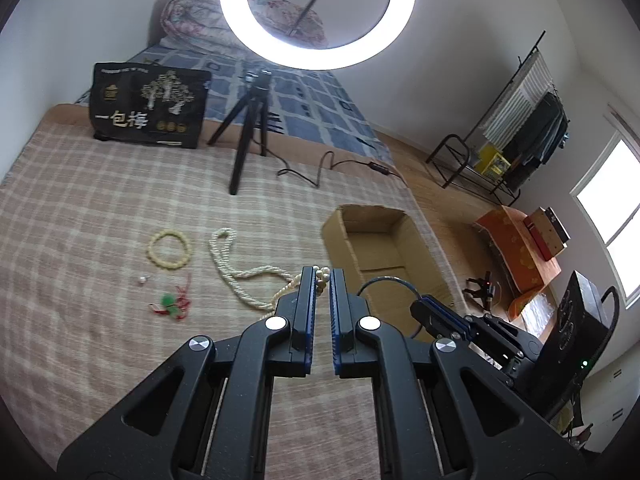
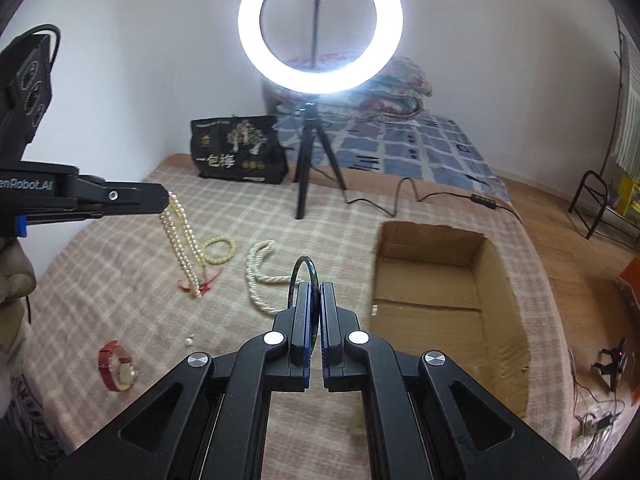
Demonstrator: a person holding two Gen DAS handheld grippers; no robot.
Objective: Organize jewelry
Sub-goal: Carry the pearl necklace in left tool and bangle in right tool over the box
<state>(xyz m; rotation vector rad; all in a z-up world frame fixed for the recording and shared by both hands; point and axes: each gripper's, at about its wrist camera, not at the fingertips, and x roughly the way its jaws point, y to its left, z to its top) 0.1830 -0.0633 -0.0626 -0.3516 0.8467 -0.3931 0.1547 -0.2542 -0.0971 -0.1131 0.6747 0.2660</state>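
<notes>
Glaring ring light [image 2: 320, 26], fisheye-warped dark edges

ring light [image 2: 320, 28], tripod [image 2: 316, 160], blk bag [image 2: 236, 152], quilt [image 2: 404, 80]

Both cams ride above the bed, tilted down along their own gripper fingers toward the cardboard box [image 1: 372, 240] [image 2: 436, 280]. Left wrist cam sits left of box, close over the blanket; right wrist cam nearer the box. Shared: box, ring light [image 1: 318, 12] [image 2: 320, 26], tripod [image 1: 248, 136] [image 2: 314, 160].
</notes>
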